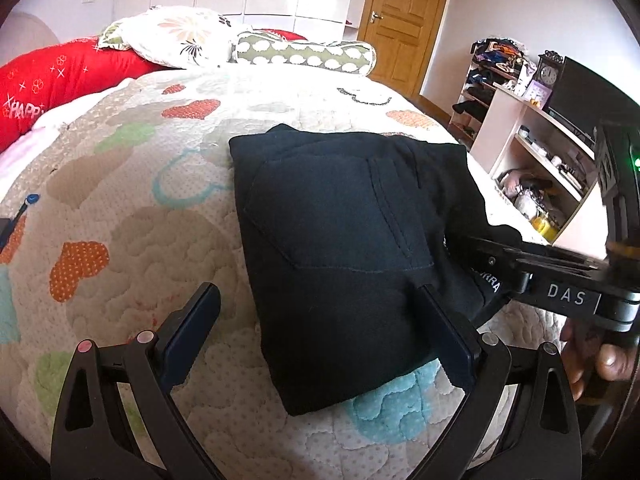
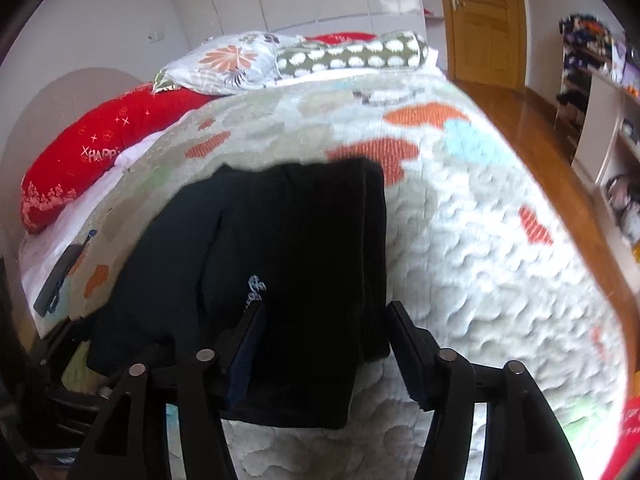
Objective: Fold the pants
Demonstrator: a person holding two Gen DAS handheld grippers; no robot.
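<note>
Dark navy pants [image 1: 340, 240] lie folded into a compact block on the quilted bedspread [image 1: 132, 216]. My left gripper [image 1: 320, 320] is open, its jaws wide apart just above the near edge of the block, the right finger [image 1: 444, 332] over the cloth. My right gripper [image 1: 480, 256] reaches in from the right side at the block's right edge. In the right wrist view the pants [image 2: 280, 248] lie between the open fingers of my right gripper [image 2: 324, 340], and a flap of cloth sits in the gap. The jaws stand apart, not pinching.
Pillows [image 1: 176, 36] and a red cushion [image 1: 52, 76] lie at the head of the bed. A shelf unit [image 1: 536, 148] with a monitor [image 1: 588, 92] stands to the right. A wooden door [image 1: 404, 20] is at the back. A dark object [image 2: 60, 276] lies at the left bed edge.
</note>
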